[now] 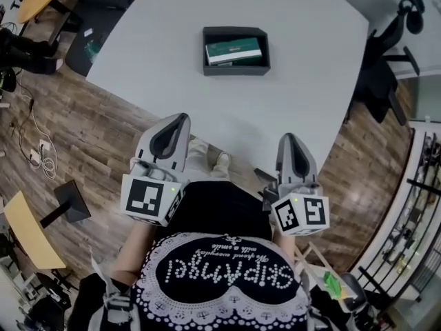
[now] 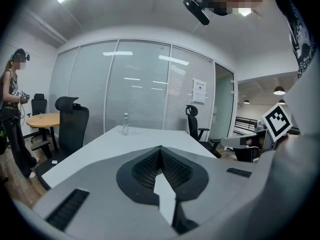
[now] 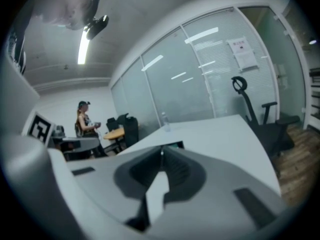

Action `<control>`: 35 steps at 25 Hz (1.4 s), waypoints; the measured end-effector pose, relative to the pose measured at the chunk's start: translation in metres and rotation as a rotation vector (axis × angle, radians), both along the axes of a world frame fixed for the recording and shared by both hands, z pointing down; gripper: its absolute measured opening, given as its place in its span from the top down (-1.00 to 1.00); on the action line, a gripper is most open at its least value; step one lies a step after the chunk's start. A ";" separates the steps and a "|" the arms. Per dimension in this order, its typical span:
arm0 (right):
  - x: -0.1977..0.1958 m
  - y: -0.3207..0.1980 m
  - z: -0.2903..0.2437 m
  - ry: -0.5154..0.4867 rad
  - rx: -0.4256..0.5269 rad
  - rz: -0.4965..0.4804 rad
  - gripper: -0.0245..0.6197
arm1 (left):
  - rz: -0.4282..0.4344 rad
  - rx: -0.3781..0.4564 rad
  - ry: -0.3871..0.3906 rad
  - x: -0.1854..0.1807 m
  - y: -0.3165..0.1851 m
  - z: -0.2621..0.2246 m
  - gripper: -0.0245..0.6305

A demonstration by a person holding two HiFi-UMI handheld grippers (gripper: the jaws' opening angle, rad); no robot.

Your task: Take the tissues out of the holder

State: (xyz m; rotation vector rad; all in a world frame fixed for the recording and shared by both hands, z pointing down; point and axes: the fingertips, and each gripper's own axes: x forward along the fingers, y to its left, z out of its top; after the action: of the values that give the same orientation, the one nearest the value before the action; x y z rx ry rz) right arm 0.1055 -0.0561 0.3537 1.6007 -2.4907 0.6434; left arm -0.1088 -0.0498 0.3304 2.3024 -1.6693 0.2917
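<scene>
Both left tool (image 1: 182, 118) and right tool (image 1: 286, 138) closed, empty; green tissues (image 1: 234, 50) in black holder (image 1: 235, 69).

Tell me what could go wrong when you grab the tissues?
The holder sits unheld on the table, so it may slide or lift with the tissues. The left gripper and right gripper are shut; unopened, they would only shove the tissues.

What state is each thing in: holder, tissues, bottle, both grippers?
Dark grey rectangular holder: upright on the white table, open-topped, tissues inside.
Green-and-white tissue pack: lying flat inside the holder.
Clear plastic bottle: standing upright at the table's far end.
Left gripper: fingers shut, nothing held.
Right gripper: fingers shut, nothing held.
</scene>
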 end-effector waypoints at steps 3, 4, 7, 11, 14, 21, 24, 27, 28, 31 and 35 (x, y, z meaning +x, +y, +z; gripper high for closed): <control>-0.012 -0.019 0.000 -0.001 0.002 0.035 0.82 | 0.042 0.005 0.001 -0.011 -0.026 0.001 0.85; -0.016 -0.025 0.000 0.000 0.002 0.047 0.82 | 0.057 0.007 0.002 -0.015 -0.035 0.002 0.85; -0.025 -0.041 0.000 0.004 0.000 0.089 0.82 | 0.100 0.002 0.010 -0.024 -0.058 0.007 0.85; -0.027 -0.049 0.001 0.019 -0.010 0.161 0.82 | 0.162 -0.013 0.016 -0.028 -0.081 0.010 0.85; -0.029 -0.051 0.004 0.027 -0.022 0.204 0.81 | 0.203 -0.011 0.026 -0.031 -0.093 0.014 0.85; -0.034 -0.048 0.008 0.040 -0.037 0.246 0.81 | 0.234 -0.033 0.038 -0.038 -0.098 0.025 0.85; -0.037 -0.050 0.008 0.041 -0.034 0.238 0.81 | 0.223 -0.029 0.043 -0.042 -0.098 0.024 0.85; -0.040 -0.052 0.008 0.036 -0.027 0.221 0.81 | 0.205 -0.025 0.039 -0.045 -0.096 0.024 0.85; -0.041 -0.052 0.008 0.034 -0.025 0.214 0.82 | 0.199 -0.024 0.036 -0.046 -0.094 0.024 0.85; -0.040 -0.050 0.005 0.032 -0.018 0.198 0.81 | 0.179 -0.023 0.034 -0.048 -0.089 0.023 0.85; -0.029 -0.048 -0.004 0.036 -0.005 0.195 0.81 | 0.162 -0.016 0.044 -0.038 -0.085 0.016 0.85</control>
State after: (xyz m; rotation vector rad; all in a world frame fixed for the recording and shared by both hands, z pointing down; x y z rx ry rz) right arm 0.0768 -0.1042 0.3501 1.8514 -2.3251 0.6369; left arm -0.1470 -0.1343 0.3461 2.4181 -1.4578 0.2847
